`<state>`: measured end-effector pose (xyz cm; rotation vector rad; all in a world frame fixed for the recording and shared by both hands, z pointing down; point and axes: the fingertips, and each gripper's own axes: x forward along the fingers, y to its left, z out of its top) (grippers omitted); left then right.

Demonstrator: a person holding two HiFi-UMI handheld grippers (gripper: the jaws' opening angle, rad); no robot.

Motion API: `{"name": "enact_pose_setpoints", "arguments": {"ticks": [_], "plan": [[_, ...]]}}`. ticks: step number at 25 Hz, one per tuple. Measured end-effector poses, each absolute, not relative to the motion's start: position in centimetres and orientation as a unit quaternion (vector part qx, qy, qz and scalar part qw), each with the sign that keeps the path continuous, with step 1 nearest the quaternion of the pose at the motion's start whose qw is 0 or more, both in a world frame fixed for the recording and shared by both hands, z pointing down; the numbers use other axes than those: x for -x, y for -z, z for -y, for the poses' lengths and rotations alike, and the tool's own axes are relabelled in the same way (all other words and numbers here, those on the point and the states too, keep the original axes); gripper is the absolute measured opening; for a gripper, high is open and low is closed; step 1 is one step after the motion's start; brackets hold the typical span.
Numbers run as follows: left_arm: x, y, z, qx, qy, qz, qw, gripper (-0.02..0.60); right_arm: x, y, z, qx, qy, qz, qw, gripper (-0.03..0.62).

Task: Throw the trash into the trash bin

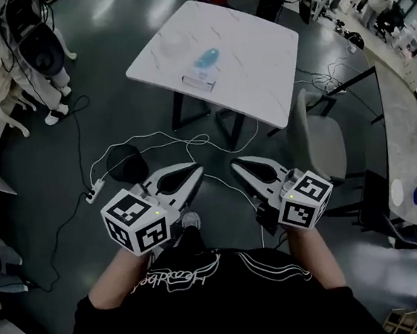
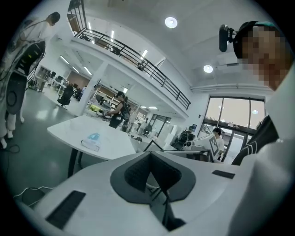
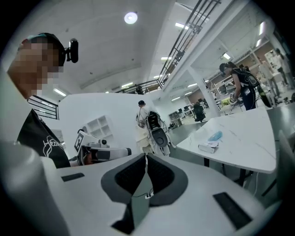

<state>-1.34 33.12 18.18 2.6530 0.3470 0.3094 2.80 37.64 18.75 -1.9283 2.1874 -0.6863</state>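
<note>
The white table (image 1: 255, 52) stands ahead across open grey floor. The trash, a blue wad (image 1: 207, 58) and a flat white packet (image 1: 199, 83), lies on it just inside its near edge. Short of the table, the left gripper (image 1: 196, 173) and right gripper (image 1: 237, 165) point side by side, each with its jaws closed together and empty. Cables (image 1: 153, 139) cross the floor before the table, and a chair (image 1: 317, 139) stands at its right edge.

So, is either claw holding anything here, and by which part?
Nothing is held: the left claw and right claw are both shut, empty; the trash lies on the white table.
</note>
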Motion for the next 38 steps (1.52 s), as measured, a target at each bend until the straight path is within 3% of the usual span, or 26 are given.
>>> {"name": "enact_pose_setpoints", "arguments": {"ticks": [7,13,28,38], "plan": [[-2.6,-19.5,-24.1,-0.964,-0.125,-0.139,0.187,0.005,-6.4,-20.7,-28.4,0.636,0.257,-0.725,0.066,0.037],[-5.0,-19.6,-20.1,-0.958,-0.108,-0.137,0.228,0.006,-8.4,-21.6,-25.4,0.64,0.26,-0.722,0.043,0.037],[-14.2,-23.4,-15.3,-0.956,-0.152,-0.079,0.237,0.006,-20.4,-24.9,-20.0,0.622,0.263,-0.737,0.006,0.041],[-21.5,-26.9,-11.8,-0.946,-0.174,-0.031,0.271,0.006,-28.5,-29.3,-14.7,0.594,0.262,-0.756,-0.087,0.259]]}}
